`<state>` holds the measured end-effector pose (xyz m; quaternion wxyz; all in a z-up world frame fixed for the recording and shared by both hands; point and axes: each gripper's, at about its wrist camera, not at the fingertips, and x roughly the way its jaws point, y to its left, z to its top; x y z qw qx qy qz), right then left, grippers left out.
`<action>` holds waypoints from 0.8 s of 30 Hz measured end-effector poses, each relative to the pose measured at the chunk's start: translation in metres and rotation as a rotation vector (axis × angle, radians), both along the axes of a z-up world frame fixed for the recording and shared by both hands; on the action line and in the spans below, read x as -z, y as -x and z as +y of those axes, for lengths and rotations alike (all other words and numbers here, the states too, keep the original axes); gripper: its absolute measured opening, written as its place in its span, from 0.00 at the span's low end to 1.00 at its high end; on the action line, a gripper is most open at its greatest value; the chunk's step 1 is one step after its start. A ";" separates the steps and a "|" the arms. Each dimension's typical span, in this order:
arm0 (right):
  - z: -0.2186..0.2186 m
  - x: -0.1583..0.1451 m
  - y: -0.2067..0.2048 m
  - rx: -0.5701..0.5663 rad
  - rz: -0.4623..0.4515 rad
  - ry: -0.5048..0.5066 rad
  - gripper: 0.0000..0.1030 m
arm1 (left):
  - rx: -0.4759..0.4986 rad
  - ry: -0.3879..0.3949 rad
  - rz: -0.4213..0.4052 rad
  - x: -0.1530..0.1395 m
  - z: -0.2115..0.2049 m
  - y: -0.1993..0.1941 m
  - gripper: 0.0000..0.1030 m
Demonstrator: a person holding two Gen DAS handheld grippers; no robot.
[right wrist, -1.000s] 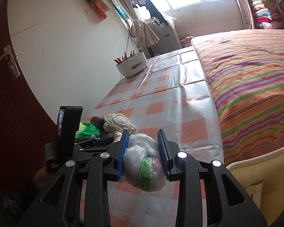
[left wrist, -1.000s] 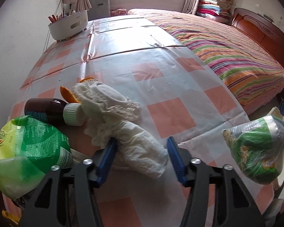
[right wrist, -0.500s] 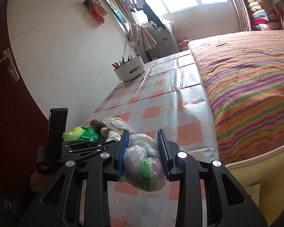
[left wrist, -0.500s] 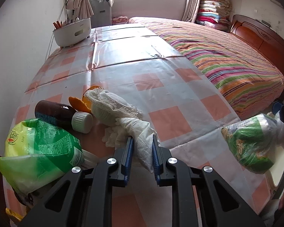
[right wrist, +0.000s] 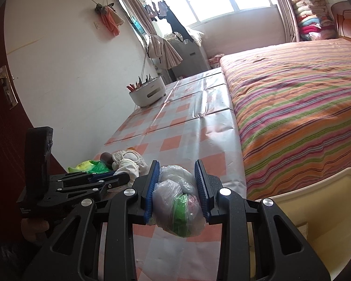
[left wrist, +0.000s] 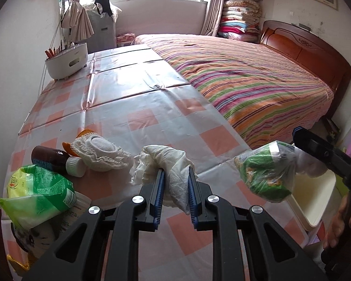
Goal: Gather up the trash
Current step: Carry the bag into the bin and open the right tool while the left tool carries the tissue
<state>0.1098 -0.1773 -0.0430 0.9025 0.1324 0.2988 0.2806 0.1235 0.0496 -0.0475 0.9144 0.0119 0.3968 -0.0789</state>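
Left hand-held gripper [left wrist: 174,193] clamps the crumpled tissue [left wrist: 166,164] above the table [left wrist: 138,107] (bottle nearby); right hand-held gripper [right wrist: 176,187] grips a plastic bag [right wrist: 177,207].

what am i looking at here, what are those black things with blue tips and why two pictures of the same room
No robot here: a person holds a pair of hand-held black tongs in each hand, and each pair carries a camera looking along its blue-padded fingers. One picture is from the left tongs, the other from the right tongs.

The left tongs are shut on a crumpled white tissue. The right tongs grip a clear plastic bag with green wrapper inside, near a cream plastic bin.

On the orange-checked plastic tablecloth lie a brown bottle with a white cap, a white lace-edged pad, orange peel and a green-and-white snack bag.
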 end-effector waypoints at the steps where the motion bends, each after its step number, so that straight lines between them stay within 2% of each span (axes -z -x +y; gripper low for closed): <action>1: -0.003 0.000 0.001 0.007 -0.001 0.003 0.29 | 0.011 0.000 -0.004 -0.002 -0.004 0.001 0.18; 11: -0.040 0.003 0.005 0.122 -0.013 0.042 0.29 | 0.095 0.011 -0.019 -0.011 -0.040 0.008 0.18; 24: -0.078 0.007 0.019 0.285 -0.024 0.176 0.30 | 0.182 0.035 -0.023 -0.018 -0.079 0.014 0.18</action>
